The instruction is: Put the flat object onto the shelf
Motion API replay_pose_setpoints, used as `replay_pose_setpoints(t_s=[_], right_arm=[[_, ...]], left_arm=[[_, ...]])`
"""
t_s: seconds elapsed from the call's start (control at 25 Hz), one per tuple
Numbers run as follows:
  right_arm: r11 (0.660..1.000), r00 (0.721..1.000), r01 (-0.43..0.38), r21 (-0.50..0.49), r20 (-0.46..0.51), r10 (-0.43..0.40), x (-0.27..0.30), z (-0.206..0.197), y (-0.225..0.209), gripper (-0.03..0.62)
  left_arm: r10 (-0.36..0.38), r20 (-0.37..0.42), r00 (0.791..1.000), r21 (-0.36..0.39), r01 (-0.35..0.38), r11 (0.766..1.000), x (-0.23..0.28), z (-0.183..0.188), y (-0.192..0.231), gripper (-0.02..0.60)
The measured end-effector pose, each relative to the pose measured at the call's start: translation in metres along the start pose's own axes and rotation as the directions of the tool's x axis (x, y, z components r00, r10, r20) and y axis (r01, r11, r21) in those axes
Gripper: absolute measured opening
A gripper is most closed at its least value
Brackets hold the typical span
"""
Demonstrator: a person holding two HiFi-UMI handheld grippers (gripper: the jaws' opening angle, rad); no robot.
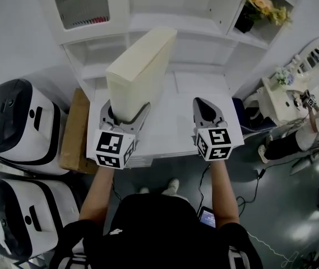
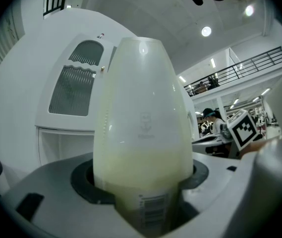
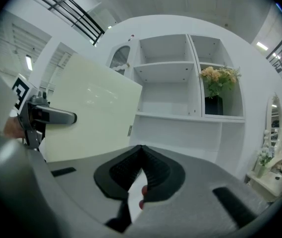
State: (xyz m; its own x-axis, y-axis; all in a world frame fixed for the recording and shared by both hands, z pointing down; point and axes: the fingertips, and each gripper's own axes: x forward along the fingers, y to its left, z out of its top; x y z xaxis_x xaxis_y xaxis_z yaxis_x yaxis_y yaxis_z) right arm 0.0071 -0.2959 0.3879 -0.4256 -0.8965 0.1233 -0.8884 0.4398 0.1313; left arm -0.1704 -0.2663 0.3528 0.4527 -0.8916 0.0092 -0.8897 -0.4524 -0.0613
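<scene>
I see one white shelf unit (image 1: 204,49) ahead, with several open compartments. To its left stand two white machines (image 1: 13,122), one nearer to me than the other, and one brown cardboard box (image 1: 75,130) lies between them and the unit. There is one flat object (image 1: 139,74), a cream slab. It is off the shelf, in the air in front of the unit, standing on end and tilted with its top leaning toward the compartments. I have two grippers. My left gripper (image 1: 126,115) grips the slab's lower end, where a barcode shows; its jaws are partly spread and press on the two broad faces. My right gripper (image 1: 203,108) hovers beside it, jaws closed tip to tip with nothing between them, touching nothing. One pot of flowers (image 1: 263,10) sits in an upper right compartment.
</scene>
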Motion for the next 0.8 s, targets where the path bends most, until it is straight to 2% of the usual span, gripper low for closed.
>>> replay_pose_setpoints(t_s=[0.44, 0.8], right_arm=[[0.999, 0.999, -0.047, -0.019, 0.009, 0.047, 0.001, 0.0, -0.03, 0.0], [0.997, 0.997, -0.076, -0.015, 0.013, 0.077, 0.002, -0.006, -0.056, 0.0]], left_arm=[[0.058, -0.008, 0.998, 0.012, -0.058, 0.998, 0.021, -0.002, -0.02, 0.308], [0.097, -0.044, 0.994, 0.073, -0.093, 0.993, 0.049, -0.002, -0.03, 0.308]])
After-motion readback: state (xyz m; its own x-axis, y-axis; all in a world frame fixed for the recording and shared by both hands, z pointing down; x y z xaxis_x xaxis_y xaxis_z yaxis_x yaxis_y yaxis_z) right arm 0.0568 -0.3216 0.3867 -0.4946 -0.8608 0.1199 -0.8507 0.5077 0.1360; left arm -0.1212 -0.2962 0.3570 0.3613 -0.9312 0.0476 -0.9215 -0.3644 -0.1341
